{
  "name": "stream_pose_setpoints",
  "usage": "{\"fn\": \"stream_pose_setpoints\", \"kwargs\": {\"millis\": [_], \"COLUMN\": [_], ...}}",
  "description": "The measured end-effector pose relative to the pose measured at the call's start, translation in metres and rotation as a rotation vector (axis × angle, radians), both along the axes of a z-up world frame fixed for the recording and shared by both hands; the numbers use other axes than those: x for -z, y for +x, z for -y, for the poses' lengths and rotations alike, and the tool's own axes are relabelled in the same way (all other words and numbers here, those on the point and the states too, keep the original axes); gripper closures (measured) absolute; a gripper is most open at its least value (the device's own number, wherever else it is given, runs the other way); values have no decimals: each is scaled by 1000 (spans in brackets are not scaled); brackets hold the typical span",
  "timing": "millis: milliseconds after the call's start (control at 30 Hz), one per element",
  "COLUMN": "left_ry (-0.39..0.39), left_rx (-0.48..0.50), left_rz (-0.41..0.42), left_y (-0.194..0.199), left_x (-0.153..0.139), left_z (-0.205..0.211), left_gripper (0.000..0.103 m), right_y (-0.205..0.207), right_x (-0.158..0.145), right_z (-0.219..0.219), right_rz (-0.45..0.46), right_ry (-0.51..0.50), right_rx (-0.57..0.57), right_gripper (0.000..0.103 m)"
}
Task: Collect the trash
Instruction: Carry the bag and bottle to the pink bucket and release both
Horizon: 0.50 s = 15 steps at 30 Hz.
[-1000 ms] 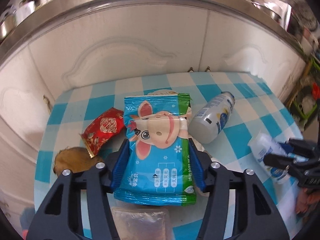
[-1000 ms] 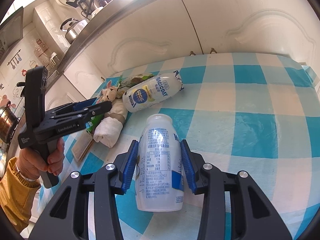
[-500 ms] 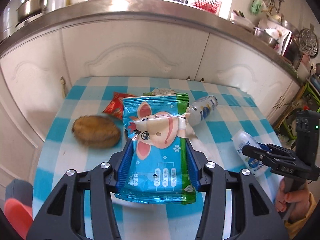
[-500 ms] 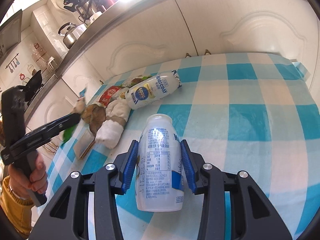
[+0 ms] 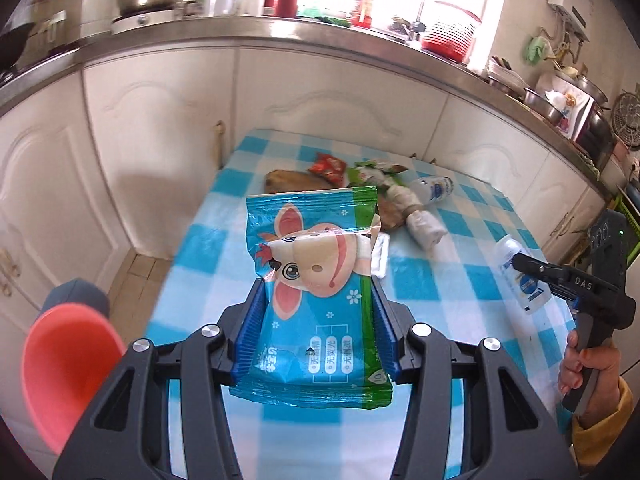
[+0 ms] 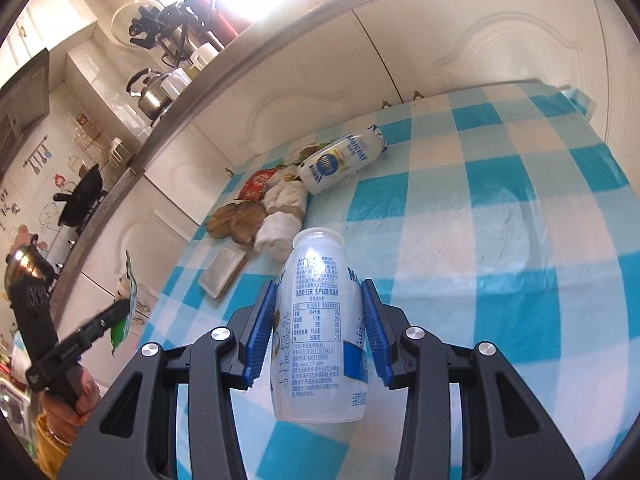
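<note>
My left gripper [image 5: 316,320] is shut on a blue and green cartoon-cow snack bag [image 5: 316,280], held above the near left part of the checked table [image 5: 460,288]. My right gripper [image 6: 318,328] is shut on a white plastic drink bottle [image 6: 320,320], lifted over the table; it also shows in the left wrist view [image 5: 520,276]. On the table lie a second white bottle [image 6: 344,160], a red wrapper [image 6: 256,184], a rolled white paper wad [image 6: 280,216], brown round pieces [image 6: 236,220] and a flat clear packet [image 6: 222,272].
A red bin [image 5: 64,368] stands on the floor left of the table. White cabinet doors [image 5: 320,92] run behind the table under a steel counter edge [image 5: 280,36] with pots and dishes. The table's right half [image 6: 520,208] holds only the cloth.
My left gripper has pulled back and up with the snack bag, away from the trash pile; the red bin has come into view. My right gripper has lifted slightly with the bottle.
</note>
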<state>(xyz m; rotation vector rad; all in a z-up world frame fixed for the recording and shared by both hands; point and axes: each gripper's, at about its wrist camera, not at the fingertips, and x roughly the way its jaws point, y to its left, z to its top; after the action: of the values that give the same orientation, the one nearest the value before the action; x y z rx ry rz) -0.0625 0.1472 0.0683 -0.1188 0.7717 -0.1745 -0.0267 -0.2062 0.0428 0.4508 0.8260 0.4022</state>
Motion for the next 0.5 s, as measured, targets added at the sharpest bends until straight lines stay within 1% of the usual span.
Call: {"fn": "stream_pose_setpoints", "kwargs": {"millis": [133,233,367,500], "left_ry": [14,11,25,11], "left_rx": [-44,-79,-135,-195], "left_rz": [-12,-17,-4,6], "left_y": [-30,-53,-85,-114], "left_x": [0,2,2,6], "left_z": [-24,-44,-71,-100], "left_gripper": [52,52,52,52], "right_y": [-25,-44,-65,-80], "right_x": [-4,-7,-8,-6], "right_z": [-10,-18,-25,-31], "right_rz": [4,3,-3,-26], "right_ry": [24,31,32,28], "right_rx": [2,-5,-11,-14], "right_gripper": [59,59,59,59]}}
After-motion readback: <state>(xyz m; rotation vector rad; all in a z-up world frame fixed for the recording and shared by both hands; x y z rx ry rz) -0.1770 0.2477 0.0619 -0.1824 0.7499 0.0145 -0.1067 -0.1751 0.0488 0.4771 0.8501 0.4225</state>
